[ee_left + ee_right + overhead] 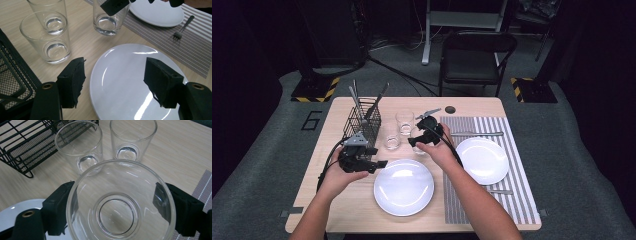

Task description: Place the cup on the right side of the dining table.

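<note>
Centre frame, the right gripper [117,212] has its fingers [58,207] clasping a clear drinking glass [120,202] bound for the striped grey placemat [507,165], two glasses [398,129] waiting, left gripper [116,82] wide open.

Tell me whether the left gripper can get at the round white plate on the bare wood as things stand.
Probably yes. The left gripper is open, its jaws standing either side of the round white plate right below it. Nothing lies on the plate or between it and the jaws; the clear drinking glasses stand off to the side.
</note>
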Tool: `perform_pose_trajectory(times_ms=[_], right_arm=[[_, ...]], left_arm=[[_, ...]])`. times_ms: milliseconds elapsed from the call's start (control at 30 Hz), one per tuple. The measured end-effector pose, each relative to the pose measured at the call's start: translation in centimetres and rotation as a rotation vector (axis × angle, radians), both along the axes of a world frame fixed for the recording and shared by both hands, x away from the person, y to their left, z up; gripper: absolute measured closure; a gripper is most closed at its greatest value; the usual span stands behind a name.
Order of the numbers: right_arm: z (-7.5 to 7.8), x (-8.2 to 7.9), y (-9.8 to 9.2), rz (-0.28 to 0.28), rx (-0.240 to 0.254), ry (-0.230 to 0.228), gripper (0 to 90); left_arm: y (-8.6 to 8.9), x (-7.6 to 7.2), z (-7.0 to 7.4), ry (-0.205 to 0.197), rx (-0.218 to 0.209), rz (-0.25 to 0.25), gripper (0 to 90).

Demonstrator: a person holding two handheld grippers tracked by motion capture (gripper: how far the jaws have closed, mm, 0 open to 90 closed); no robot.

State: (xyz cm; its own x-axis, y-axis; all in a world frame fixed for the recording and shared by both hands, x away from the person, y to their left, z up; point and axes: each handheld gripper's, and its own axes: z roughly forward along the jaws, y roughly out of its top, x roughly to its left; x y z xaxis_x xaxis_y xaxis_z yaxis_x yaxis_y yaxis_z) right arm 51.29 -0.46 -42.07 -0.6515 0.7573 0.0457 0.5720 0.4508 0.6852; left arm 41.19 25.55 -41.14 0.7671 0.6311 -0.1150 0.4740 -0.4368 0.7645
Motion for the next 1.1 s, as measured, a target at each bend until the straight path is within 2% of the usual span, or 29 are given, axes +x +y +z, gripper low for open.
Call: perform_pose_trajectory(times_ms=[733,1000,1100], right_arm=[[1.8,-0.2,-0.8,-0.008,0.013,-0.017,17.0],[2.4,0.1,-1.7,-0.032,0.016,-0.025,17.0],[2.6,0.3,-2.2,-0.045,0.032,-0.030,17.0]], left_arm=[[-0.1,0.0,-0.1,-0.002,-0.002,0.005,32.8],[-0.1,0.0,-0.1,0.002,-0.001,0.001,32.8],[-0.1,0.0,-0.1,0.005,-0.006,0.004,32.8]])
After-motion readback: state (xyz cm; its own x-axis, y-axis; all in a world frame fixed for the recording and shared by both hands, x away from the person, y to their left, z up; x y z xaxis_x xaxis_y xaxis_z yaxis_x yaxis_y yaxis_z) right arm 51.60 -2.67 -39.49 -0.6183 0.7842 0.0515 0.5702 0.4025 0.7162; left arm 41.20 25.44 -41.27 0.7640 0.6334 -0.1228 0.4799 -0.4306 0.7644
